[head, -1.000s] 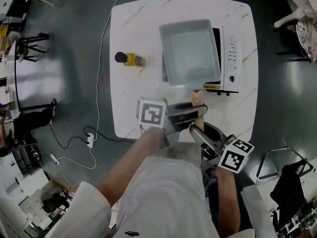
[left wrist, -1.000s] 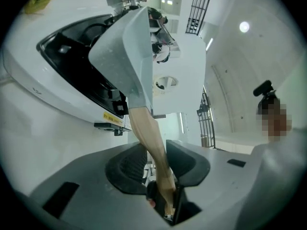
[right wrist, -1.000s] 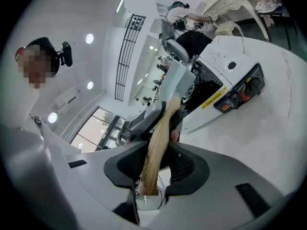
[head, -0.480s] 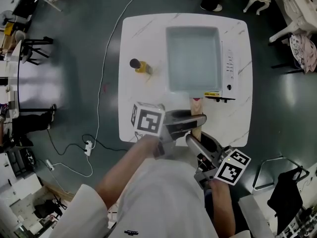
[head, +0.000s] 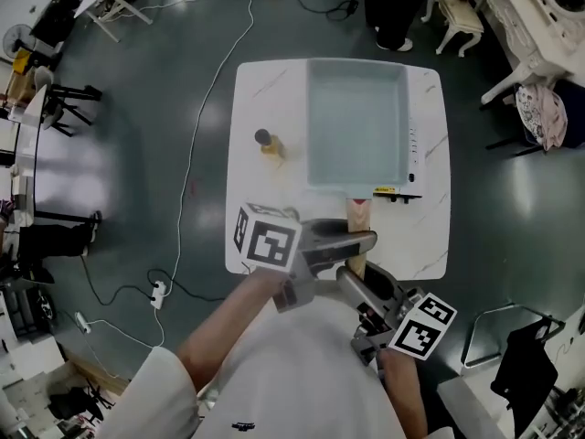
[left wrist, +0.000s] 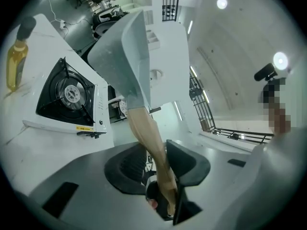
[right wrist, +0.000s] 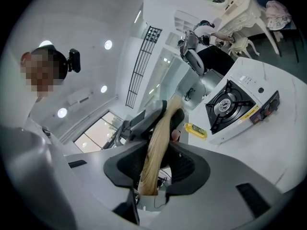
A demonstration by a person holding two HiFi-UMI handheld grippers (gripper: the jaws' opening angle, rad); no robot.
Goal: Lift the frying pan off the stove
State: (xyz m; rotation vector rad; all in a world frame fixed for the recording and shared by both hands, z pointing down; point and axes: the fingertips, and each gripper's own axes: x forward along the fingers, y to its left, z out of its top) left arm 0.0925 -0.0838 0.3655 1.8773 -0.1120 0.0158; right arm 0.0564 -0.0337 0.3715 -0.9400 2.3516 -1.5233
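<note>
We are looking at an indoor studio or lab space with a mock kitchen corner set up in it. A lone white marble-patterned table point(head: 251, 236) stands on a dark, glossy floor point(head: 137, 181). It carries a portable gas stove point(left wrist: 72, 95) and an oil bottle point(head: 268, 142). A loose cable point(head: 194, 144) trails to a power strip point(head: 158, 293). Equipment stands point(head: 64, 94) and ornate white chairs point(head: 454, 12) ring the edges. Spotlights point(left wrist: 221, 3) dot a high white ceiling.

Frying pan point(head: 356, 122): pale grey-blue, plain; its handle point(head: 357, 213) is light tan wood.
Stove point(left wrist: 67, 92): white casing, black burner top, yellow label strip.
Desk point(head: 265, 99): white with faint grey veining.
Bottle point(head: 269, 143): yellow, black cap.
Left tool point(head: 364, 241) and right tool point(head: 347, 275): grey bodies, black pads, cubes bearing black-and-white square markers.
Floor point(head: 512, 208): dark grey-green.
</note>
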